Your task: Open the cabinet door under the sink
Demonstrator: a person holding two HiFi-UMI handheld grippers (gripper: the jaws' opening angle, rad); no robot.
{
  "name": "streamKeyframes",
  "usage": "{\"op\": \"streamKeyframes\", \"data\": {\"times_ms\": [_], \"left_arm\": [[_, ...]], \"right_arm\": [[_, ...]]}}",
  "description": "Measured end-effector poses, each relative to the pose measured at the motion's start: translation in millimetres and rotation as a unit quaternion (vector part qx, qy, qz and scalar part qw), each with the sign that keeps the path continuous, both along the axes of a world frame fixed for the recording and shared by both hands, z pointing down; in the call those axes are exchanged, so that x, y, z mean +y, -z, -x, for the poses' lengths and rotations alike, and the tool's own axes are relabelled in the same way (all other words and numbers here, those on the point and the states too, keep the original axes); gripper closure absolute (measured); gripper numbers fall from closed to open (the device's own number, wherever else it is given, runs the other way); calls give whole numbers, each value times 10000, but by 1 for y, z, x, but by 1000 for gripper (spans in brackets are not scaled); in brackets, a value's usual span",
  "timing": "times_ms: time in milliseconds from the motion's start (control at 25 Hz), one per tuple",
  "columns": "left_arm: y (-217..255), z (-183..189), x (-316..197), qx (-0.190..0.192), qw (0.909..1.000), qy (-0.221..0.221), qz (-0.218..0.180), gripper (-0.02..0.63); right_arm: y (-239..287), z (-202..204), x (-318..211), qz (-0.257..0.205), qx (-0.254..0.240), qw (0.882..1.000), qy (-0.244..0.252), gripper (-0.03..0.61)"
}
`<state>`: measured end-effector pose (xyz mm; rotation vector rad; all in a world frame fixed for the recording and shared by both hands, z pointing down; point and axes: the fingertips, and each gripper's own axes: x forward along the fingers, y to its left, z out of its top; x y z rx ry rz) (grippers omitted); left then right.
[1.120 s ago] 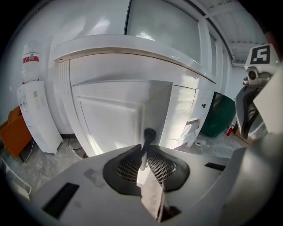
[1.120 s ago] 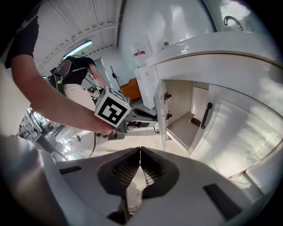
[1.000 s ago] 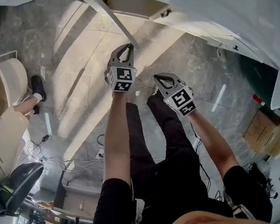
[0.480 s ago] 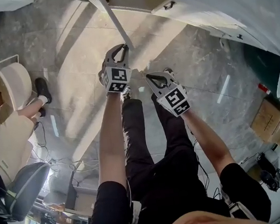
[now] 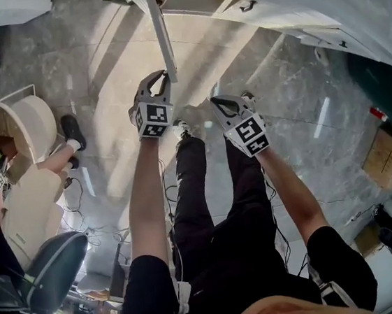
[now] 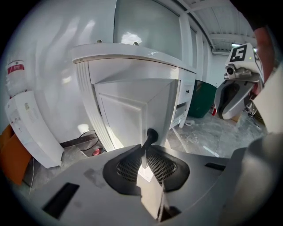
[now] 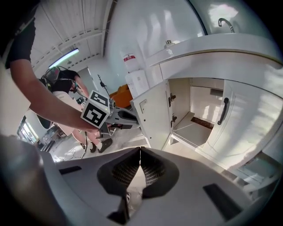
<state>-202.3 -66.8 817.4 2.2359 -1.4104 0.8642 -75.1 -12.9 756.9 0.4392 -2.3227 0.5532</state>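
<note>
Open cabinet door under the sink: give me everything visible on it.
The cabinet door is white and glossy, painted-looking, with a raised panel on its front and a dark handle. It stands upright, swung open, baring the cabinet's inside; two dark hinges sit on its inner edge. The left hand-held gripper is shut on the handle; nothing else touches it.

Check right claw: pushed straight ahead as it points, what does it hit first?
Probably the inner face of the open cabinet door, dead ahead of the right claw. The open cabinet sits just right of that line; depth is unclear.
</note>
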Motion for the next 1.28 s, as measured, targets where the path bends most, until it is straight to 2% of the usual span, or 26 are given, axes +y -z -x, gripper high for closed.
{"op": "streamKeyframes", "data": {"times_ms": [440,640,840,1000,1280], "left_arm": [[0,48,10,-74,9997,-248,-1,568],[4,75,10,-177,9998,-102,6,571],[0,83,13,-173,9998,-16,59,571],[0,94,15,-231,9992,289,149,571],[23,105,28,-29,9980,549,300,571]], "right_arm": [[7,41,17,-23,-4,9998,-192,520],[4,46,12,-67,30,9995,-311,520],[3,43,14,-60,112,9991,-398,520],[6,42,12,-94,135,9992,-373,520],[34,41,0,-311,98,9982,-508,520]]}}
